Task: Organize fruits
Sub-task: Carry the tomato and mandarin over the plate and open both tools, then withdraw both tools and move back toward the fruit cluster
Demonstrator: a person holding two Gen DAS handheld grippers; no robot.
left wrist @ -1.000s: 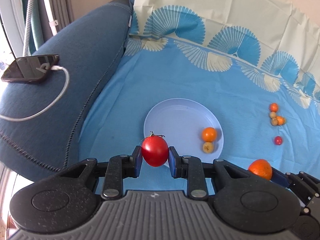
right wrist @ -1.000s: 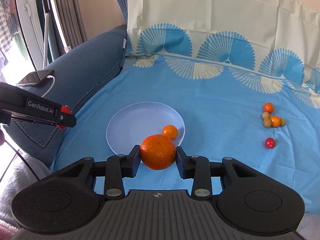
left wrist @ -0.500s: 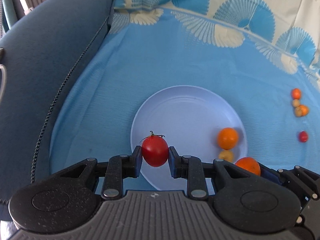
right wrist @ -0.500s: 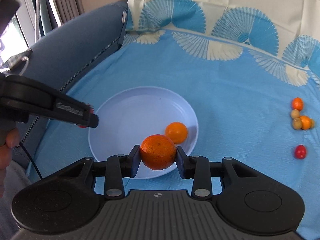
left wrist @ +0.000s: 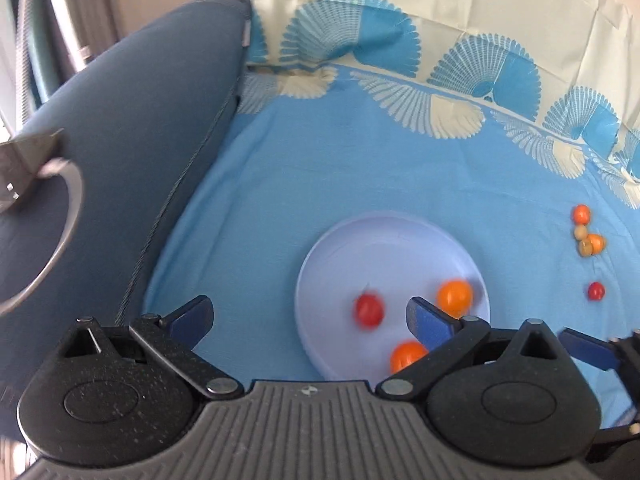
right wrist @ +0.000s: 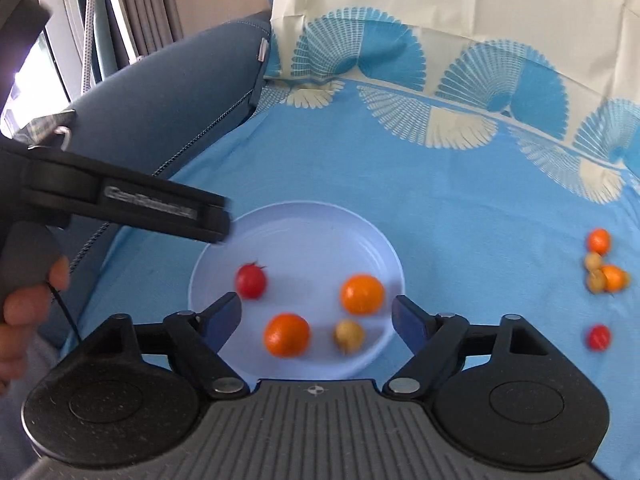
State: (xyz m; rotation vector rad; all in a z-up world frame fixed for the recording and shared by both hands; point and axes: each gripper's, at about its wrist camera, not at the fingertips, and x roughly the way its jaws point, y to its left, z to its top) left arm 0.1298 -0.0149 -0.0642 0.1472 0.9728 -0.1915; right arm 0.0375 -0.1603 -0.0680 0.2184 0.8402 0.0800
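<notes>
Both grippers let go over the plate; loose fruit waits off to the right.

The left gripper (left wrist: 308, 316) and right gripper (right wrist: 316, 316) are opening, fingers spread with nothing pinched. A tomato (right wrist: 251, 281), two oranges (right wrist: 287, 335) (right wrist: 362, 294) and a small yellow fruit (right wrist: 349, 335) lie on the plate (right wrist: 304, 220). The remaining cluster (right wrist: 602, 264) and a red berry (right wrist: 598, 337) sit on the cloth well to the right, probably nearer the right gripper.
</notes>
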